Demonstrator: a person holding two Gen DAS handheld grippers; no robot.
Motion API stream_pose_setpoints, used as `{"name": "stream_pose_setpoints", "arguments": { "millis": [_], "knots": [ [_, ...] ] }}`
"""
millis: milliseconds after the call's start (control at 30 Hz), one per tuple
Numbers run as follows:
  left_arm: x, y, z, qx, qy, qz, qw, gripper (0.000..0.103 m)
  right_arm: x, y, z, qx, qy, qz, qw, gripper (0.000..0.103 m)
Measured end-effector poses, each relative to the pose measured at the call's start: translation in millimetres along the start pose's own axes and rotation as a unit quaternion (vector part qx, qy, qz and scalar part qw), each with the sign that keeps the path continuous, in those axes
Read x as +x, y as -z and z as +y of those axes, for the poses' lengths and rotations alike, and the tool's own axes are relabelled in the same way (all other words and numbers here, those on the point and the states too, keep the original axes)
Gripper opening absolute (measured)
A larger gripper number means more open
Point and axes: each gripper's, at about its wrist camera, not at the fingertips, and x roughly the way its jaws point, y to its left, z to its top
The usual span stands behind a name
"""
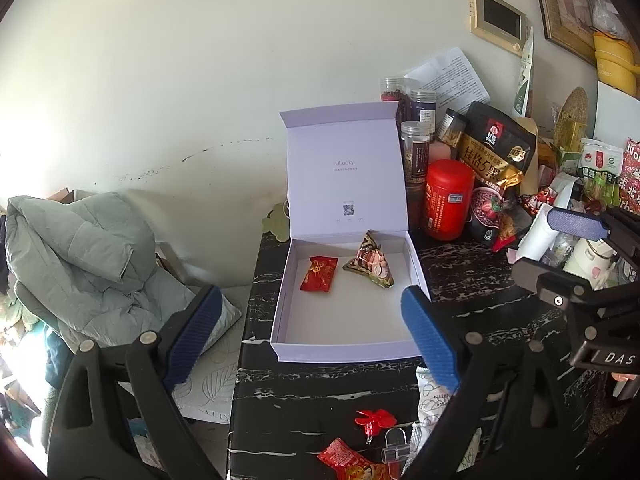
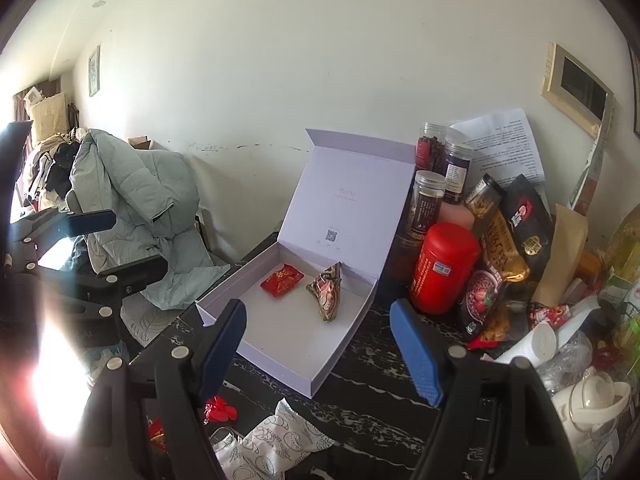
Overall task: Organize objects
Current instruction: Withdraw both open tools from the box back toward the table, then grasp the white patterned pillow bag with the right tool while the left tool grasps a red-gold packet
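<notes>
Black table (image 1: 328, 392) bears lavender box (image 1: 280, 320), lid upright.

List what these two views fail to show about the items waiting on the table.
- Red wrapped snack: left wrist view, cut off by the bottom edge.
- White patterned packet: right wrist view, partly behind the right gripper.
- Box lid print: too small to read.

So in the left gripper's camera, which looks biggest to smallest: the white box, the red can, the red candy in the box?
1. white box
2. red can
3. red candy

The can stands farther back, so it may be bigger than it looks.
</notes>
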Motion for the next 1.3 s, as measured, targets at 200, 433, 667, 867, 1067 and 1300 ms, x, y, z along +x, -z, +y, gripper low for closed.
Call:
{"name": "stream_pose_setpoints", "arguments": {
  "millis": [200, 433, 667, 867, 1067, 1300],
  "knots": [
    [-5, 15, -4, -0.011, 0.007, 0.01, 0.9999, 0.094, -9, 14, 0, 0.005, 0.005, 0.005, 1.0, 0.078],
    [-7, 33, -4, -0.028, 0.007, 0.02, 0.9994, 0.094, -11, 31, 2, 0.01, 0.005, 0.013, 1.0, 0.078],
    [-1, 53, -5, -0.035, 0.006, 0.04, 0.9986, 0.094, 0, 48, 11, -0.001, -0.004, 0.033, 0.999, 0.078],
    [15, 70, -6, -0.04, 0.008, 0.068, 0.9969, 0.094, 13, 64, 14, 0.001, -0.02, 0.054, 0.998, 0.078],
    [28, 90, -6, -0.054, 0.023, 0.094, 0.9938, 0.094, 26, 84, 18, -0.002, -0.031, 0.077, 0.997, 0.079],
    [36, 111, -8, -0.054, 0.026, 0.121, 0.9908, 0.094, 26, 104, 23, 0.004, -0.048, 0.088, 0.995, 0.079]
  ]
}}
